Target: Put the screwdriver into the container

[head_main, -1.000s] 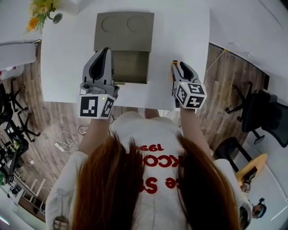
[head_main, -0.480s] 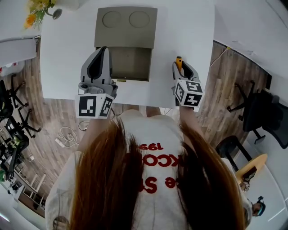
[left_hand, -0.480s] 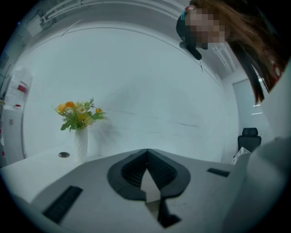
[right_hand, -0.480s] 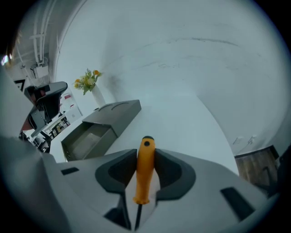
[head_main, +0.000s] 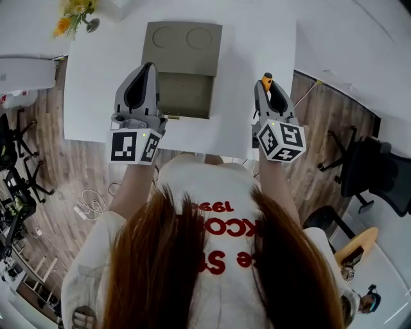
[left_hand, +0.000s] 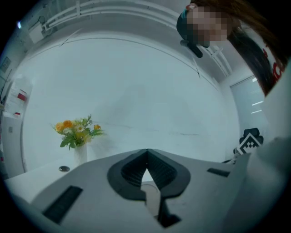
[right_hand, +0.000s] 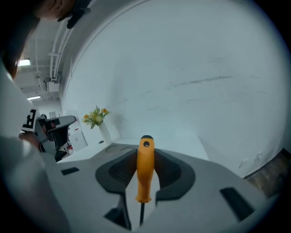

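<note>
The screwdriver has an orange handle and a thin dark shaft; it lies lengthwise between the jaws of my right gripper, handle end forward. That gripper's jaws have just been closing and now grip the handle. In the head view the right gripper hangs over the white table's right part, and the screwdriver's handle tip pokes out ahead of it. The grey container stands open at mid-table, its lid folded back. My left gripper is shut and empty by the container's left side.
A vase of orange and yellow flowers stands at the table's far left corner. The table's near edge runs just below both grippers. Black office chairs stand on the wooden floor at right, a white unit at left.
My right gripper has risen from the table with the screwdriver in it and shifted slightly right. The left gripper has lifted a little beside the container.
</note>
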